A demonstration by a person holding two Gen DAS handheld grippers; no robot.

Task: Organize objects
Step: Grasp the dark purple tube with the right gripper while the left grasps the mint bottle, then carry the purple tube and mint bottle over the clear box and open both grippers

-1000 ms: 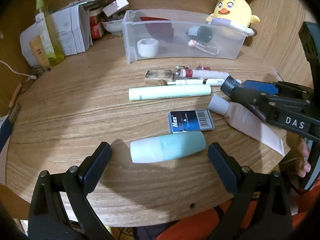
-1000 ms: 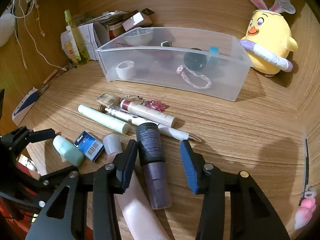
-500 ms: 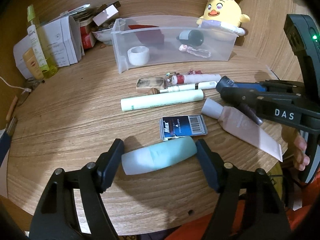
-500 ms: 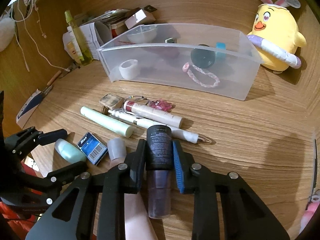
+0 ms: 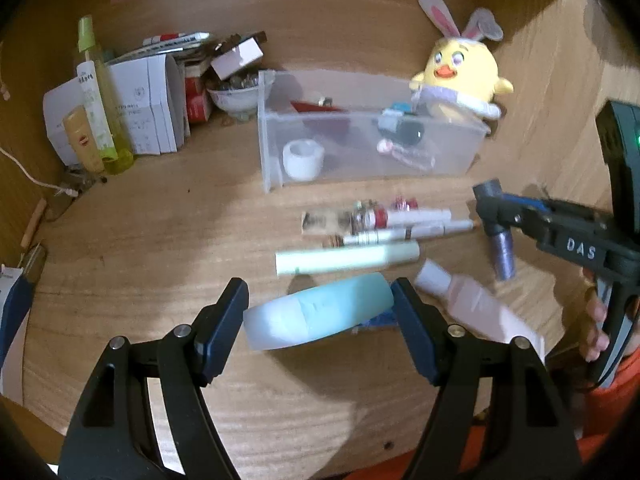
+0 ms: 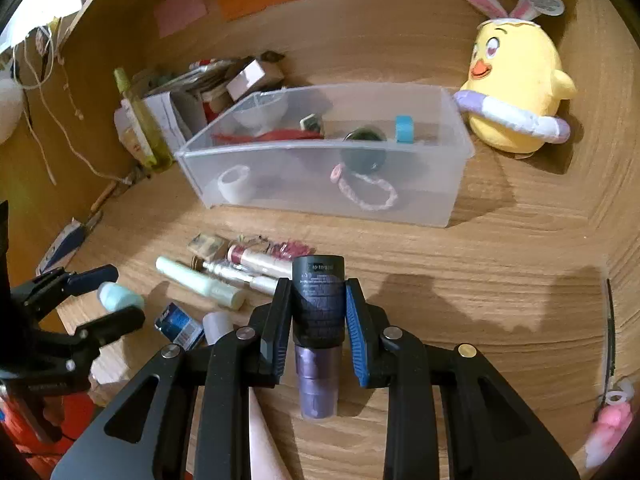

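Note:
My left gripper (image 5: 320, 308) is shut on a pale teal bottle (image 5: 316, 316), gripped end to end and lifted a little off the wooden table (image 5: 160, 264). The bottle lies sideways between the pads. My right gripper (image 6: 318, 304) is shut on the black cap of a purple tube (image 6: 318, 340), also raised above the table. In the left wrist view that right gripper (image 5: 494, 216) shows at the right with the purple tube (image 5: 502, 252) hanging from it. The clear plastic bin (image 6: 452, 184) stands further back, holding a white ring, a dark round thing and a pink bracelet.
Several tubes and pens (image 5: 400, 228), a pale green stick (image 5: 344, 260), a pink tube (image 5: 476, 304) and a blue card (image 6: 178, 322) lie on the table before the bin. A yellow plush chick (image 6: 516, 92) sits right of the bin. Boxes and a yellow bottle (image 5: 96, 100) crowd the back left.
Both grippers closed, the left on the teal bottle and the right on the purple tube, then both lifted their things off the table; the blue card is now partly hidden behind the raised bottle.

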